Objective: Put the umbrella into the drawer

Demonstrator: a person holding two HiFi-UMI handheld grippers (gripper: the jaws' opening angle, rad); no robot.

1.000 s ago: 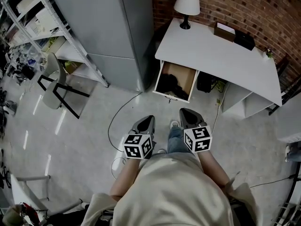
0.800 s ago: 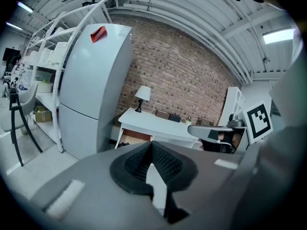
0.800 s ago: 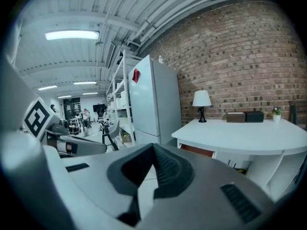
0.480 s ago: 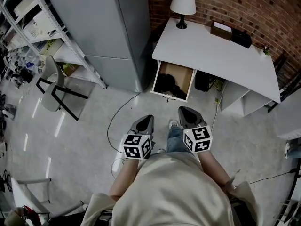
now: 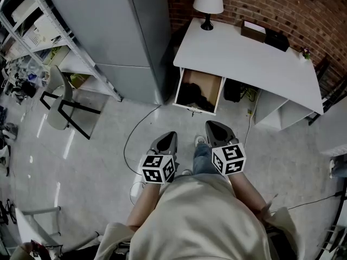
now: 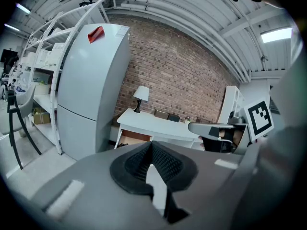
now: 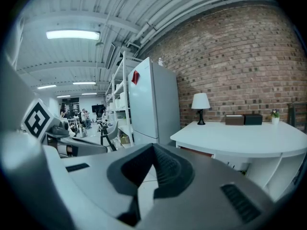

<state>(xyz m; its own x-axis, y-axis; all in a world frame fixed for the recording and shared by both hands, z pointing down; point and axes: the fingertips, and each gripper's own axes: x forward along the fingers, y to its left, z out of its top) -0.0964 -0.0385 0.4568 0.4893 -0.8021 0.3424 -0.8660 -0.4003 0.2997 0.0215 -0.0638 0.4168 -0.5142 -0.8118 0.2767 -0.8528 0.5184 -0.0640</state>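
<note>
The white desk (image 5: 244, 53) has its wooden drawer (image 5: 196, 110) pulled open toward me. A black bundle (image 5: 194, 95) lies inside it, which looks like the folded umbrella. My left gripper (image 5: 172, 135) and right gripper (image 5: 209, 124) hover side by side over the floor, short of the drawer and pointing at it. Both are shut with nothing between the jaws. In the left gripper view the left gripper (image 6: 151, 145) faces the desk (image 6: 153, 123), and the right gripper (image 6: 211, 128) shows beside it. The right gripper (image 7: 153, 147) faces the desk's edge (image 7: 249, 135).
A table lamp (image 5: 208, 1) and dark boxes (image 5: 265, 35) stand on the desk against the brick wall. A tall grey fridge (image 5: 124, 31) is left of the desk, with metal shelving (image 5: 32, 31) and a chair (image 5: 59, 93) further left. A cable (image 5: 133, 140) runs across the floor.
The head view has drifted a little, so the desk and drawer sit slightly higher in the picture. Both grippers stay shut and in the same place.
</note>
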